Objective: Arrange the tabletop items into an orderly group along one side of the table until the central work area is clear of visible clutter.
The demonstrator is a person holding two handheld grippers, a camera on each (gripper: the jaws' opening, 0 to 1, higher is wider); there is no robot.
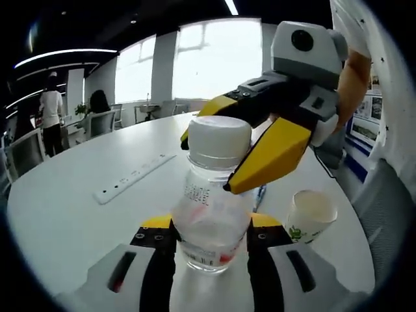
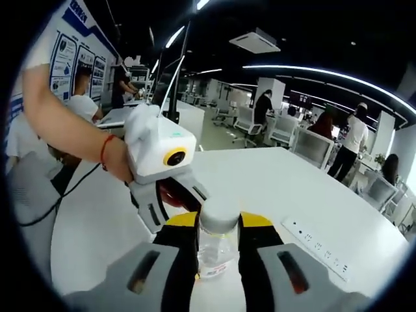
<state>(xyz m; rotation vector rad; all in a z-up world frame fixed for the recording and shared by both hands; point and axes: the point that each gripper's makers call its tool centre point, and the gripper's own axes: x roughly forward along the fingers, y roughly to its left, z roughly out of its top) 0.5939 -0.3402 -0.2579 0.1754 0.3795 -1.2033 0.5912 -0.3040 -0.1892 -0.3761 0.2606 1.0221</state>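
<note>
Bottle (image 1: 211, 214): stood lower centre on the tabletop (image 1: 78, 214), your left gripper (image 1: 211, 244) fingers clamped on its body. Your right gripper (image 2: 218, 250) fingers closed on its cap (image 1: 219, 140). Cup (image 1: 311, 216) lay lower right; power strip (image 1: 133, 177) centre left.

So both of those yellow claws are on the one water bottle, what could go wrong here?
Two risks, I think. The left gripper squeezes the clear bottle's thin body while the right gripper clamps its white cap; pulling unevenly could crush or twist it, perhaps loosening the cap. Also, the paper cup stands close beside the bottle, so a sideways swing could knock it over.
</note>
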